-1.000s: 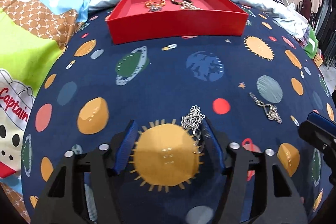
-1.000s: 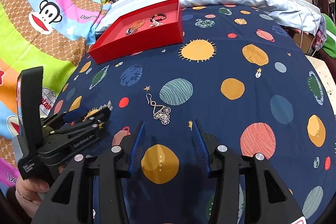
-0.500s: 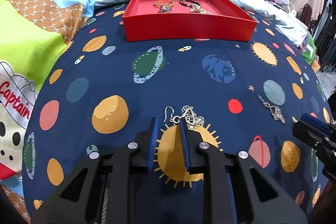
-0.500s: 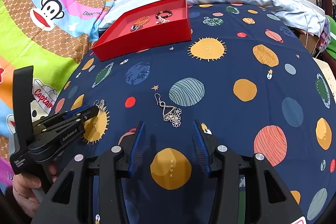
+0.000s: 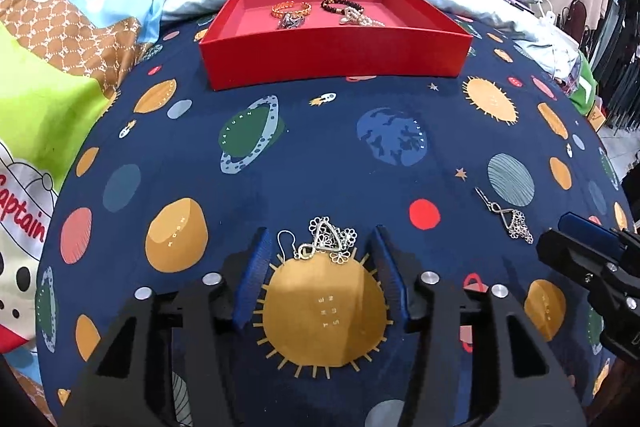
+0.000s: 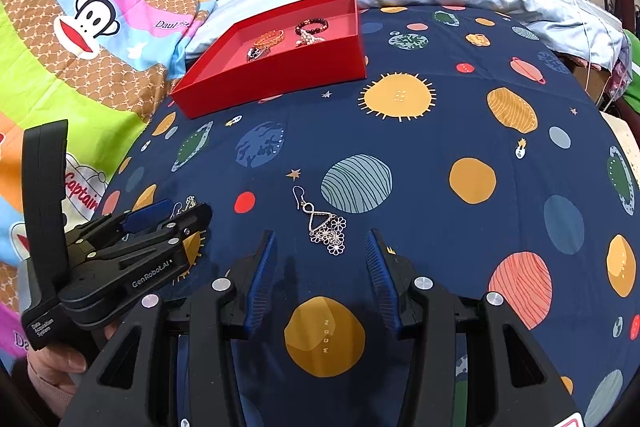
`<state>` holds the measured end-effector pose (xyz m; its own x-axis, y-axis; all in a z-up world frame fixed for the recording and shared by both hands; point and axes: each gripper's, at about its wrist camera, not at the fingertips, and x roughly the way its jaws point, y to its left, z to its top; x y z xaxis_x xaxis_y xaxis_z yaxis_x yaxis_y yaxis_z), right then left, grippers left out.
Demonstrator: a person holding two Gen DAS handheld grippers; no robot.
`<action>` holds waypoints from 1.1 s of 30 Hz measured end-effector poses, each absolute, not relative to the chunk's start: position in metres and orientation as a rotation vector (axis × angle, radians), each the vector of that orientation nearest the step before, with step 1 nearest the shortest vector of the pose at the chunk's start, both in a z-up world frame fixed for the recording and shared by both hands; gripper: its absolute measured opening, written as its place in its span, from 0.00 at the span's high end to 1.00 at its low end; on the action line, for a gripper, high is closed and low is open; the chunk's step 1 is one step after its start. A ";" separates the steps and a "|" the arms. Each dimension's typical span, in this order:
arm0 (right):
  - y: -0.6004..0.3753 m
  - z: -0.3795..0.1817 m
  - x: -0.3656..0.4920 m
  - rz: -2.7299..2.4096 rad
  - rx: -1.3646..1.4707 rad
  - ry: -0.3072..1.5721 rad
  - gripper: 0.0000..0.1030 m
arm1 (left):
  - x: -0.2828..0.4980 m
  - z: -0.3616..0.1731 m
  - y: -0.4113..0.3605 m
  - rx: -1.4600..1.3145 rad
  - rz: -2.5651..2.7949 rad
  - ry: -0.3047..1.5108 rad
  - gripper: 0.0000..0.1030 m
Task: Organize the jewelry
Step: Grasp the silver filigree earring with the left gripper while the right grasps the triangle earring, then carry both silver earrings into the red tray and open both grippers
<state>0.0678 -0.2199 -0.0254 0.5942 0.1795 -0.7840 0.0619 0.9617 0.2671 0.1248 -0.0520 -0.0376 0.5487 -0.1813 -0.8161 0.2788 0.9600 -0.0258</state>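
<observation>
One tray (image 5: 336,61), two grippers, two earrings on the bedspread (image 5: 304,163).
Left gripper (image 5: 322,259) gapes, empty, around one earring (image 5: 324,241); right gripper (image 6: 318,261) likewise around the other earring (image 6: 322,223). Only the right view shows a hand (image 6: 52,367).

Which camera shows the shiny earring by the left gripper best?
The left wrist view: the earring lies in plain sight between the open left gripper, hook and flowery triangle clear. In the right wrist view the left gripper hides most of it; only the hook peeks out.
</observation>
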 end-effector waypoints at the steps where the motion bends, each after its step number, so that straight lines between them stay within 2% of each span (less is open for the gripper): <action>1: -0.220 -0.026 0.069 0.069 0.279 0.937 0.56 | 0.125 -0.037 -0.052 0.113 -0.274 0.950 0.62; 2: -0.220 -0.028 0.070 0.071 0.279 0.939 0.56 | 0.125 -0.037 -0.052 0.115 -0.279 0.949 0.70; 3: -0.220 -0.029 0.071 0.073 0.279 0.941 0.56 | 0.126 -0.037 -0.051 0.111 -0.283 0.951 0.72; 17: -0.211 -0.040 0.092 0.077 0.237 0.946 0.57 | 0.122 -0.024 -0.041 0.060 -0.320 0.946 0.77; 24: -0.207 -0.041 0.093 0.040 0.178 0.940 0.82 | 0.121 -0.025 -0.039 0.049 -0.324 0.951 0.77; 30: -0.208 -0.042 0.092 0.041 0.181 0.939 0.86 | 0.120 -0.026 -0.036 0.043 -0.320 0.953 0.77; 33: -0.208 -0.039 0.090 0.046 0.191 0.934 0.94 | 0.118 -0.025 -0.034 0.039 -0.320 0.953 0.77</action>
